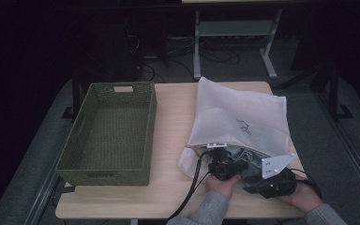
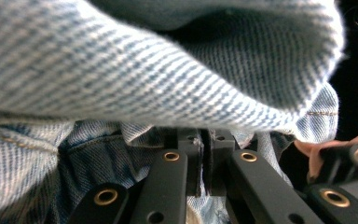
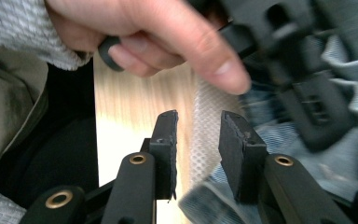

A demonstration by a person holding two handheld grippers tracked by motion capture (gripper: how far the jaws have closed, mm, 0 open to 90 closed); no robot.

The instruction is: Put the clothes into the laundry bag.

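The denim garment (image 2: 168,79) still lay inside the mesh bag (image 1: 239,117); the green basket (image 1: 108,133) stood empty. The left gripper (image 2: 204,158) seemed clamped on denim, while the right gripper (image 3: 198,140) stood open, holding nothing.

You have an olive-green woven basket (image 1: 108,133) on a pale wood-grain table (image 1: 168,140), beside a white mesh bag (image 1: 239,117) marked with a small dark squiggle. The denim garment (image 2: 158,70) is light blue with a fine diagonal twill of white and blue threads and tan stitching. Your sleeves (image 1: 211,208) are grey knit, and your two grippers, left gripper (image 2: 205,158) and right gripper (image 3: 198,135), are black with brass-coloured rivets.
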